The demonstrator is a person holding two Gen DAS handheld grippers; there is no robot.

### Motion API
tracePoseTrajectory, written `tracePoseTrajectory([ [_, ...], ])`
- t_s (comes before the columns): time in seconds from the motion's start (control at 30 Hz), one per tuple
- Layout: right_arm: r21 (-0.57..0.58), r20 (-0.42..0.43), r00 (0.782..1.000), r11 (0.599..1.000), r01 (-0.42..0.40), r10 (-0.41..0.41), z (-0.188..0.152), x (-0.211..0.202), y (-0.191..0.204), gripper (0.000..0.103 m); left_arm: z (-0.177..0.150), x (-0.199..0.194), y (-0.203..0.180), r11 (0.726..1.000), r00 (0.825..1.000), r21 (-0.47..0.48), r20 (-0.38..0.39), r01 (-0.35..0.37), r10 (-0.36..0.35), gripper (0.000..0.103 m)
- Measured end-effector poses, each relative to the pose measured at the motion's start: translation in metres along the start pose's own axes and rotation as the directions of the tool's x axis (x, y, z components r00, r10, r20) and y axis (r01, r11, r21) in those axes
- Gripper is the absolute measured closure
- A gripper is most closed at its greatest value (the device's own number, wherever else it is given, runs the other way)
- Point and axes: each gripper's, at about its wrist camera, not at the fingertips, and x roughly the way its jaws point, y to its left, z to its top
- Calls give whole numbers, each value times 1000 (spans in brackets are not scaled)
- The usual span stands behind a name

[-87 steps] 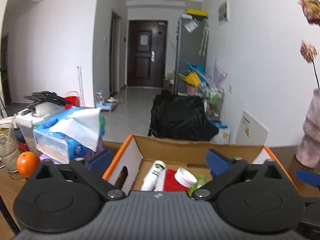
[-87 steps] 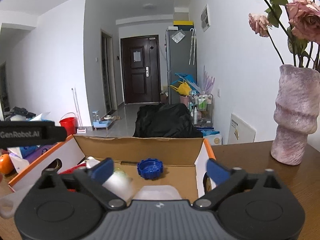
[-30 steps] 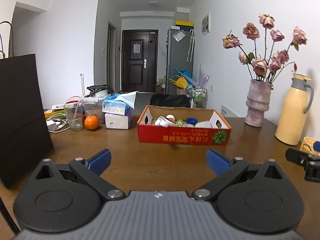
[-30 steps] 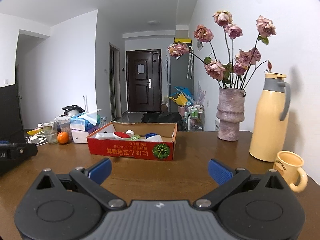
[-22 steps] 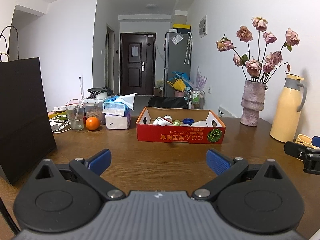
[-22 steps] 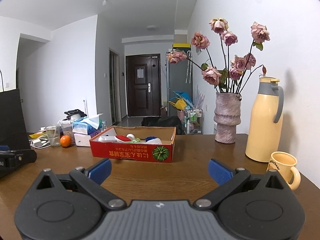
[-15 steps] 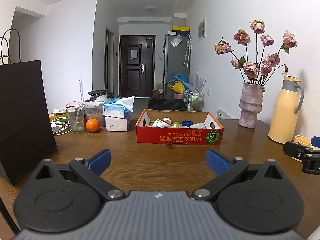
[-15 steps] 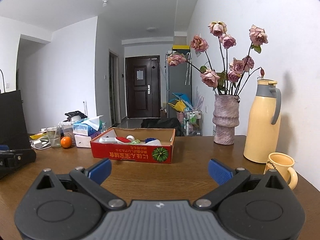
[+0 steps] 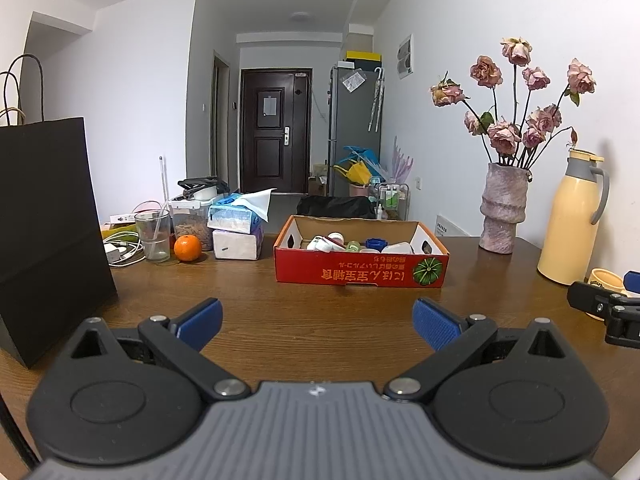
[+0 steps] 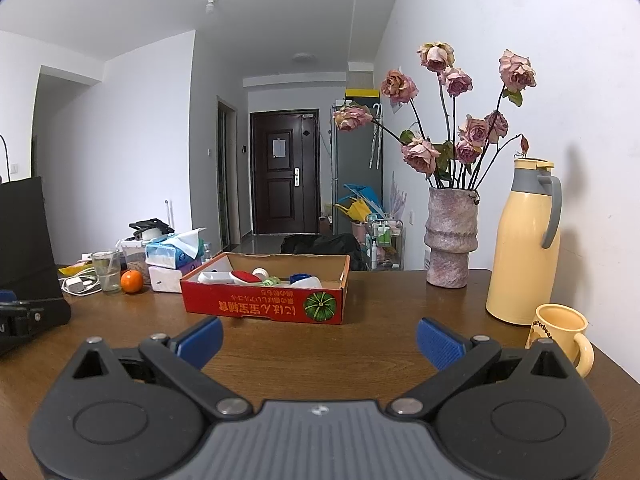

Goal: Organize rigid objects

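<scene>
A red cardboard box [image 9: 360, 272] [image 10: 264, 302] sits mid-table on the wooden table [image 9: 320, 312]. Inside lie several small rigid items: white bottles [image 9: 320, 243], a blue cap [image 9: 376, 243], a red item [image 10: 245, 277], a green piece [image 10: 272, 281]. My left gripper [image 9: 318, 322] hovers well back from the box, open, nothing between its blue pads. My right gripper [image 10: 319, 342] is likewise back from the box, open and empty. Each gripper's black body shows at the edge of the other's view.
A black paper bag [image 9: 44, 232] stands at the left. Behind it are a glass [image 9: 152, 236], an orange [image 9: 187, 248], tissue packs [image 9: 236, 228] and a charger cable. At right stand a vase of dried roses [image 10: 450, 240], a yellow thermos [image 10: 524, 248] and a yellow mug [image 10: 560, 334].
Both grippers have pulled far back from over the box to the near side of the table and keep receding slightly. Both stay open and empty.
</scene>
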Motion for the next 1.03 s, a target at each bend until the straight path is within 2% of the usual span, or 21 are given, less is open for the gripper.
tracePoseTrajectory([
  [1.03,-5,-26,1000,1000,7,-7,-3,8,0,0,-4,4,4,1000,1000,6,-6,-7,7,0],
])
